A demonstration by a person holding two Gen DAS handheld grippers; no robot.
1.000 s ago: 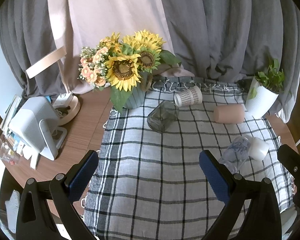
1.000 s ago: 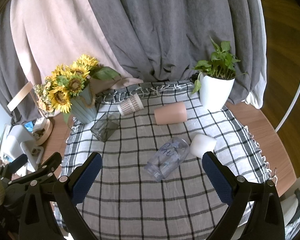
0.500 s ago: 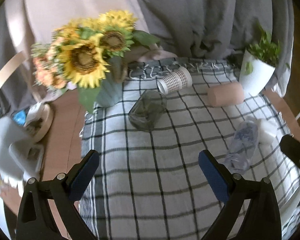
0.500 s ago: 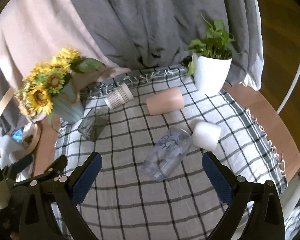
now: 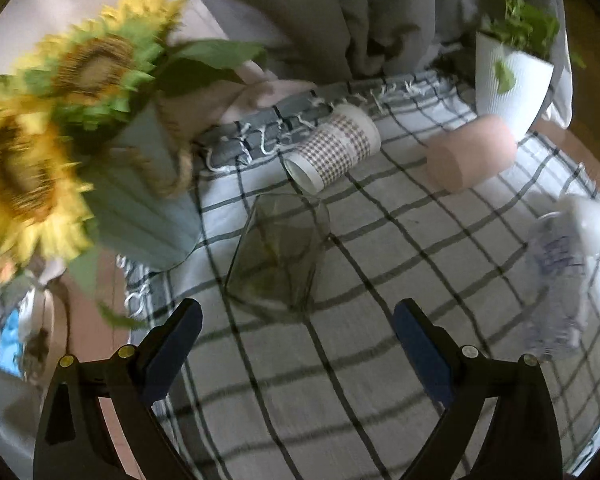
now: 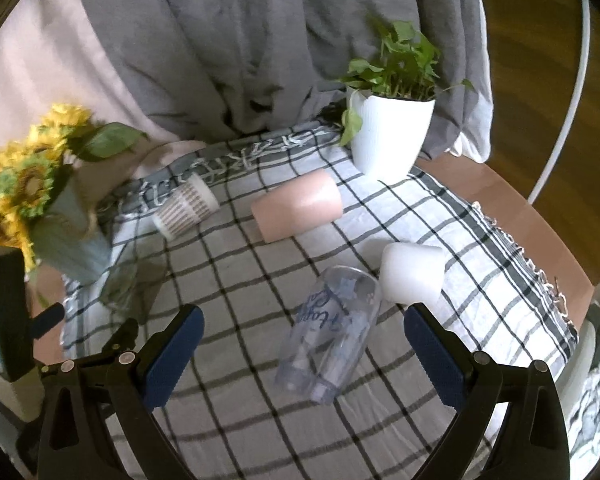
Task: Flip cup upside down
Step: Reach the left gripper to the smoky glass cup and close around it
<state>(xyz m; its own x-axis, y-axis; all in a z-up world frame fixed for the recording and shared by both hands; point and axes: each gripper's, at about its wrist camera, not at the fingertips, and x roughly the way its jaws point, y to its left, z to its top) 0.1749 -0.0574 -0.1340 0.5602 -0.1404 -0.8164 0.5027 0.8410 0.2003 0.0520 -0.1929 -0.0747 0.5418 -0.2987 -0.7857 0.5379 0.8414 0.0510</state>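
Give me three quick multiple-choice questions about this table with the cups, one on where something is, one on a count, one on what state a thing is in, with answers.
1. What lies right beside the white cup?
A. the clear printed cup
B. the sunflower vase
C. the checked paper cup

2. How many cups lie on the checked cloth?
A. three
B. five
C. seven

3. How are the left gripper and right gripper?
A. both open, empty
B. both shut on cups
C. one holding the pink cup

Answers: 1 A, the two touch. 2 B: white, clear, pink, checked and dark glass cup. 3 A, fingers spread with nothing between.
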